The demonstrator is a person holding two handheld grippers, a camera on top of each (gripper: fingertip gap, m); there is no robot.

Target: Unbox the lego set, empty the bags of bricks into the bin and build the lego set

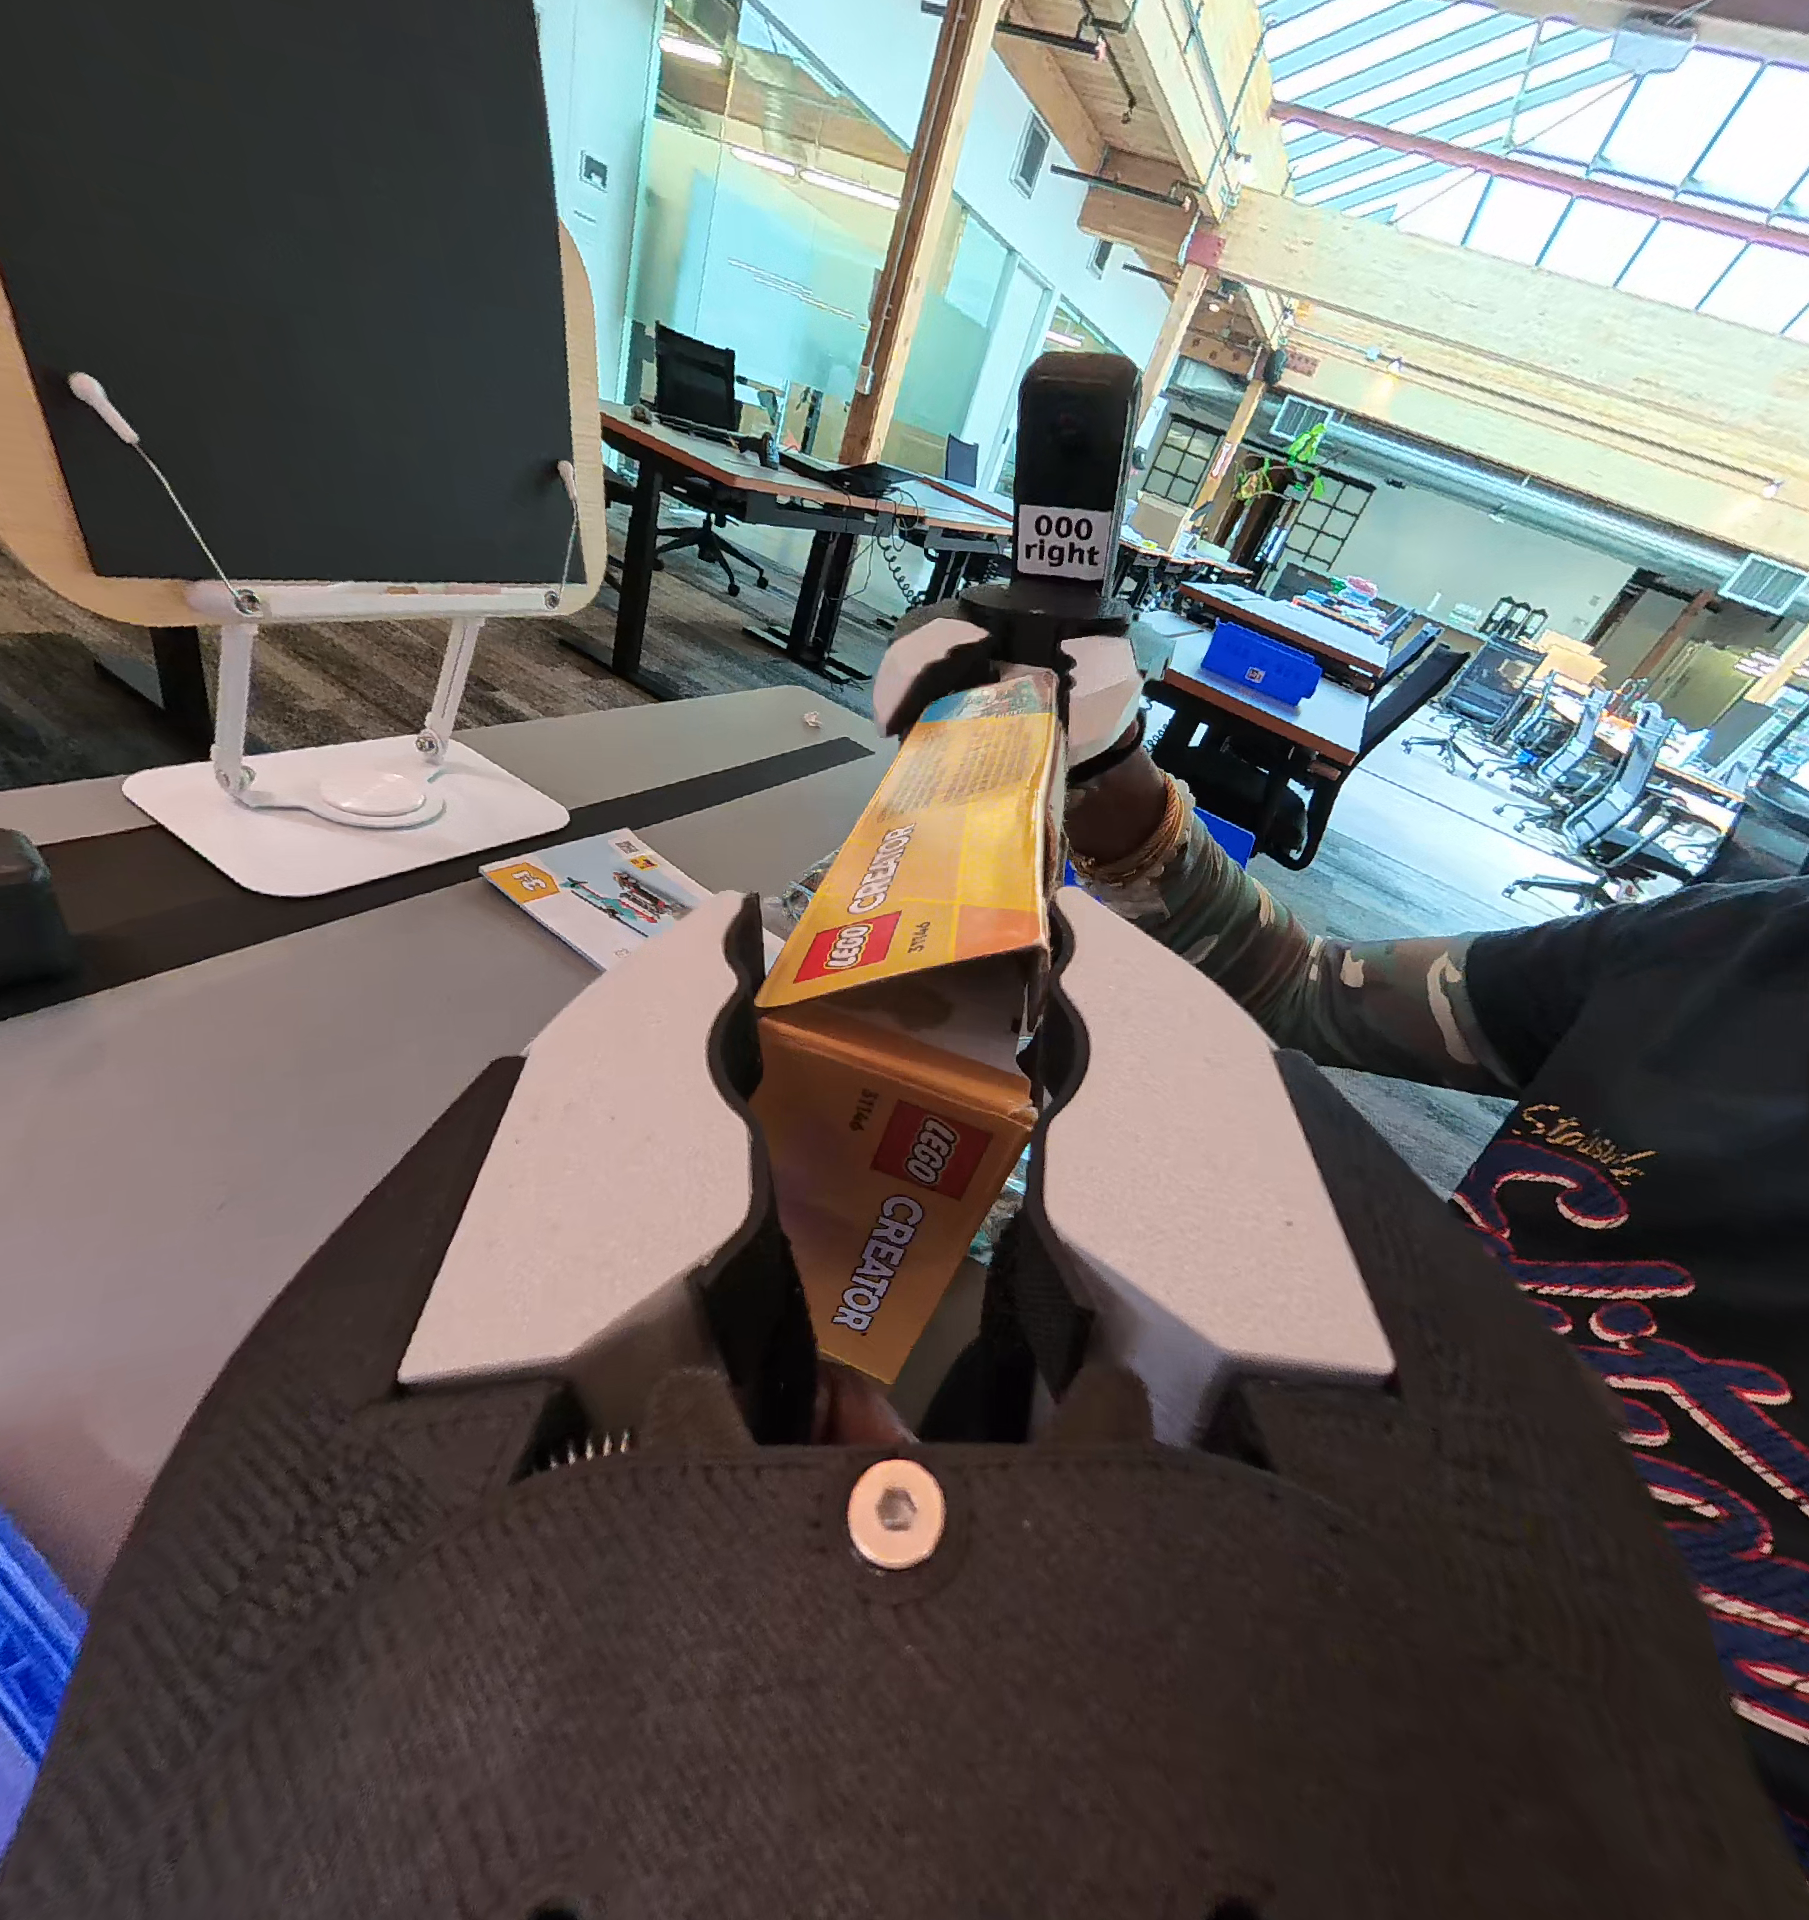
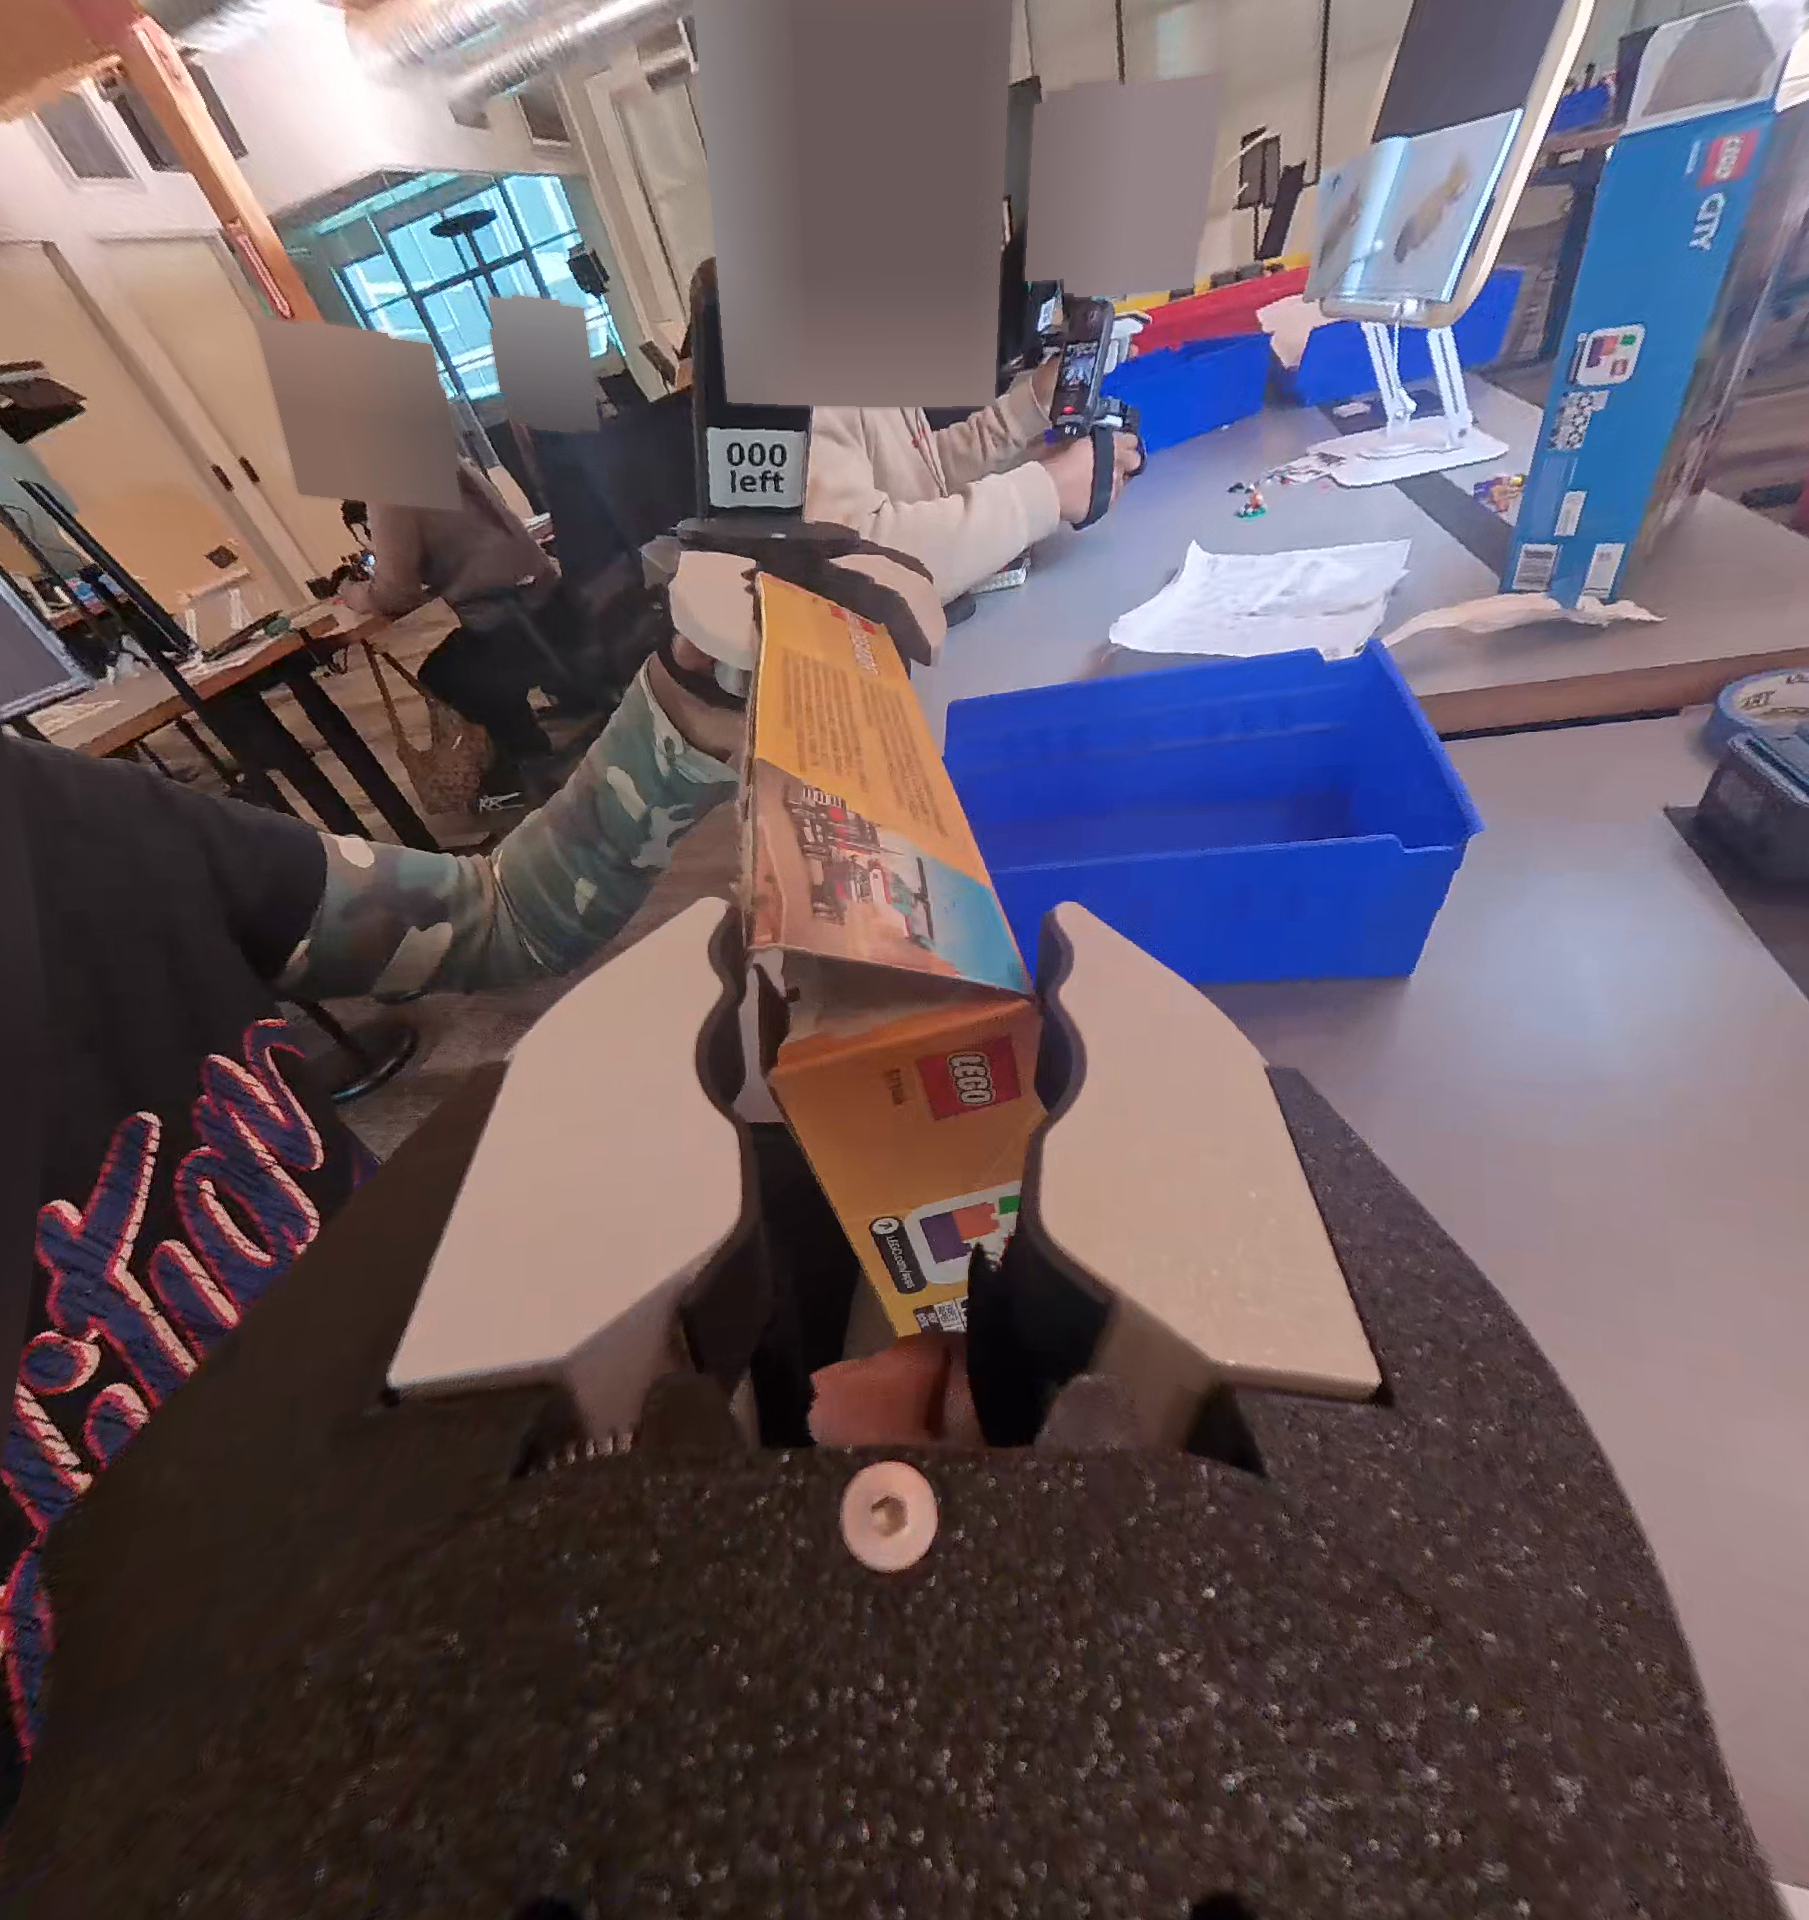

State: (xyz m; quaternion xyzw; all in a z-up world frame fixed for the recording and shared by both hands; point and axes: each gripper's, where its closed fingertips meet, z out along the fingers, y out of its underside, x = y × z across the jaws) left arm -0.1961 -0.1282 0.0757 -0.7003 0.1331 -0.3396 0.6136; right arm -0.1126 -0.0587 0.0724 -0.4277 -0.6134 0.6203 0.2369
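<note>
Left gripper (image 1: 895, 997) and right gripper (image 2: 884, 997) each squeeze one end of yellow cardboard lego box (image 1: 921, 883), lifted off grey table (image 2: 1606, 1091), likely to pull it open; blue plastic bin (image 2: 1222, 821) waits near.

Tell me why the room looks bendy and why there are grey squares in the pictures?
Left wrist view: the wide lens curves the beams and desks near the edges; skylights glare bright; the yellow box in the left gripper is sharp. Right wrist view: the blue bin is sharp, the right gripper too; the grey squares were laid over afterwards to hide people's heads; the far room looks soft.
</note>
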